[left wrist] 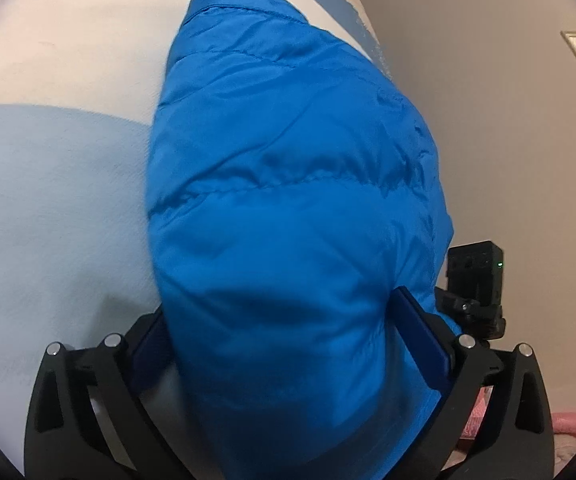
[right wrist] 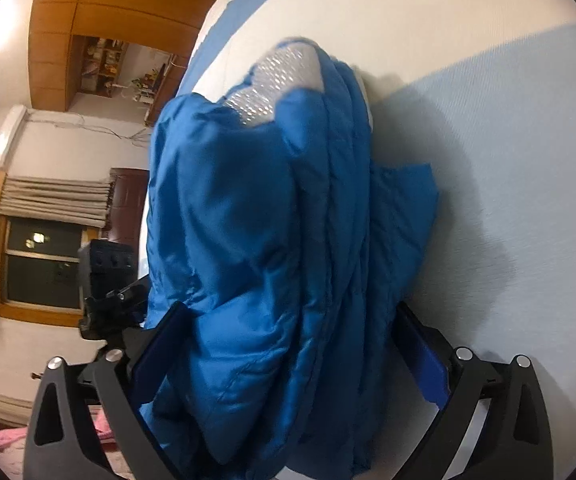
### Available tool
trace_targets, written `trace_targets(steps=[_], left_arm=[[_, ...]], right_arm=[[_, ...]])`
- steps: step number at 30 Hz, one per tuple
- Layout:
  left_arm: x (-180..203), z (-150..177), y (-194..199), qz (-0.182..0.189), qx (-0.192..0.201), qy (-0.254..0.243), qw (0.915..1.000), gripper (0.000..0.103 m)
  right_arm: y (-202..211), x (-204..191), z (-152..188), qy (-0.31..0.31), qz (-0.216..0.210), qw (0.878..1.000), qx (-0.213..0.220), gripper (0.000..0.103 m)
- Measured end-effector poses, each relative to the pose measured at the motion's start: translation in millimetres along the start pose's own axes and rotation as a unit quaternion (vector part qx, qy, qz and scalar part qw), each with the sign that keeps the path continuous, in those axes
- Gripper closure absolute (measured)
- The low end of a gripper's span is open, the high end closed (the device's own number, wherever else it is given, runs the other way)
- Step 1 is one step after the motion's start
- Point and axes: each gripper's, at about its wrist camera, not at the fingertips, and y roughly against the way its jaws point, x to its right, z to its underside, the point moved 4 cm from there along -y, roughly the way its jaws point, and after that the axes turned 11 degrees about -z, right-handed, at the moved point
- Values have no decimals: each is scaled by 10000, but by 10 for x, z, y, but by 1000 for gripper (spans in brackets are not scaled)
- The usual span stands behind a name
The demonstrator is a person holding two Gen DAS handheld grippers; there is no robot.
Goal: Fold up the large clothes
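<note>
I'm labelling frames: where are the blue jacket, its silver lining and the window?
blue jacket (left wrist: 295,216), left wrist view, quilted outer shell.
silver lining (right wrist: 276,80), right wrist view, shiny inner patch.
window (right wrist: 40,268), right wrist view, dark glass.

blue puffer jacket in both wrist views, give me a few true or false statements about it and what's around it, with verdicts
1. The blue puffer jacket sits between the jaws of the left gripper. True.
2. The right gripper is open and holds nothing. False: bunched jacket fabric fills the space between its jaws.
3. A silvery inner lining shows at the jacket's far end in the right wrist view. True.
4. The jacket is red. False: it is bright blue with stitched quilt lines.
5. The surface under the jacket is plain dark wood. False: it is a cloth in cream and light blue.
6. A window with a wooden frame shows in the right wrist view. True.
</note>
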Motion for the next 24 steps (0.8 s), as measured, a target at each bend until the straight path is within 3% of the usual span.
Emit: trace_targets(steps=[4, 6, 11, 13, 24], left_arm=[[94, -26, -100, 45, 62, 0, 10000, 2], [140, -14, -114, -1, 133, -24, 9999, 5], [303, 39, -11, -248, 391, -219, 9987, 23], [429, 68, -17, -357, 483, -298, 9977, 25], [788, 203, 101, -368, 826, -715, 9933, 28]], right_arm=[[-69, 34, -22, -8, -148, 9999, 3, 4], [-99, 45, -24, -22, -243, 9997, 13, 10], [-57, 3, -38, 4, -585, 9982, 114, 44], [-25, -14, -12, 23, -645, 9978, 153, 49], [231, -321, 69, 369, -746, 9955, 444, 54]])
